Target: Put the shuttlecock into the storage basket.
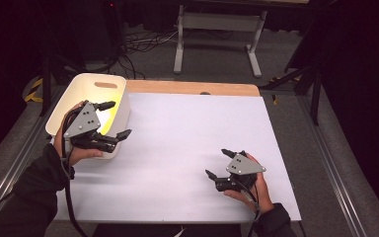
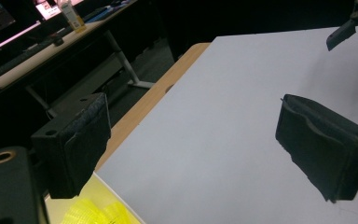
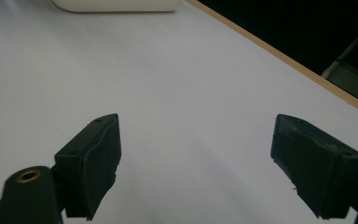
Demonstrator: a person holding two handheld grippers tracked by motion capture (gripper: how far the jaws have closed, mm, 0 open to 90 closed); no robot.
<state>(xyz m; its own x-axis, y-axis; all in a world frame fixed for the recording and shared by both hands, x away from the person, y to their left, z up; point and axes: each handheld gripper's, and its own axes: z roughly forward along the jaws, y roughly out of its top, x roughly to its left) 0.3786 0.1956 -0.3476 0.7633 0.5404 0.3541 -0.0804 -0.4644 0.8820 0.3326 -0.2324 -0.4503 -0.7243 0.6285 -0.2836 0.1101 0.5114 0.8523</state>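
- At the table's left edge stands the white bin (image 1: 91, 94), a handle slot in its far wall and something yellow (image 2: 93, 212) lying inside; the bin serves as landmark here.
- Right of the bin, the white tabletop (image 1: 187, 143) stretches out bare, with a strip of wood (image 1: 192, 88) along its far edge.
- Beyond the bin and table lies a grey floor with cables and the white legs of another desk (image 1: 217, 34); the rest of the room is dark.
- Over the bin's right rim, the left gripper (image 1: 112, 120) is held in the person's left hand, its jaws wide apart and holding nothing, pointing right across the table.
- Well to the right of the bin, near the table's front edge, the right gripper (image 1: 218, 163) sits in the right hand, low over the tabletop, jaws likewise spread wide and empty, pointing back toward the bin.
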